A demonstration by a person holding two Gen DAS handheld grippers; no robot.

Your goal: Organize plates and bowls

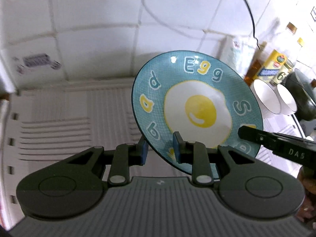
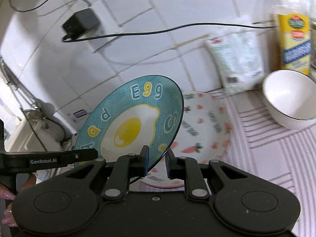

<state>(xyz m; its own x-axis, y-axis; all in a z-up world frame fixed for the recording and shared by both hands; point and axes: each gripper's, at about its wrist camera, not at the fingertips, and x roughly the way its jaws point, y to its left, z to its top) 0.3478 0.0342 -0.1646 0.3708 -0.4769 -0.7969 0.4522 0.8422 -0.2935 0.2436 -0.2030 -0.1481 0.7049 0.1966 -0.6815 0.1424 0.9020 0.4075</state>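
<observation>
White tiled wall (image 1: 94, 39) fills the upper frame of both views. Lower left in the left view lies a ribbed drying mat (image 1: 59, 126). The teal egg plate (image 1: 197, 106) stands tilted at centre, clear of the worktop, its rim pinched by the left tool (image 1: 160, 148) and the right tool (image 2: 156, 163). Right of it lie a carrot plate (image 2: 205, 126) and a white bowl (image 2: 288, 98).

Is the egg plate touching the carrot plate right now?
Apart. The right wrist view shows the egg plate lifted and tilted, gripped at its lower rim, with the carrot plate lying flat on the mat behind it.
</observation>
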